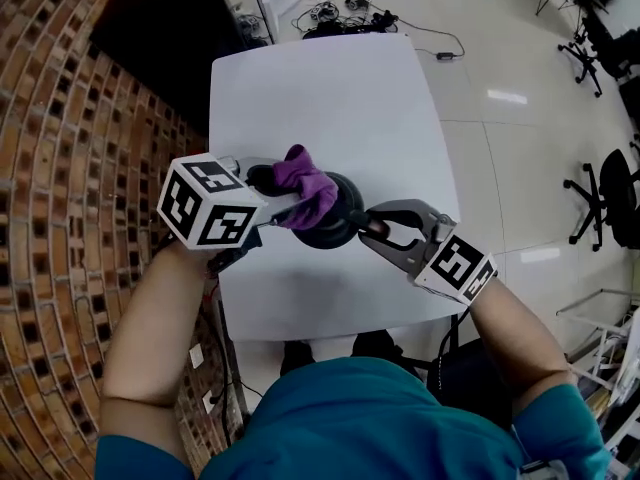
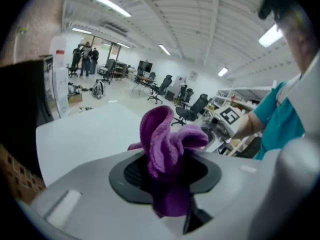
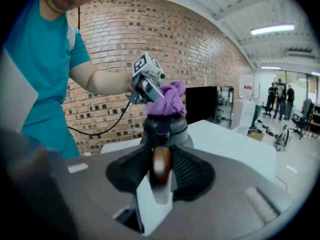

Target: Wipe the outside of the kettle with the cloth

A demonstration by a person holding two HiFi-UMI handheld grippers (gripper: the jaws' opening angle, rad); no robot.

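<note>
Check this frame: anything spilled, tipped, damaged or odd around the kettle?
Nothing stands out. The kettle stands upright on the white table, with no spill visible. The right gripper clamps its handle; the left gripper pinches the purple cloth at the kettle's top.

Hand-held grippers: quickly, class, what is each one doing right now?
Left hand-held gripper: closed on the purple cloth.
Right hand-held gripper: closed on the kettle handle.
</note>
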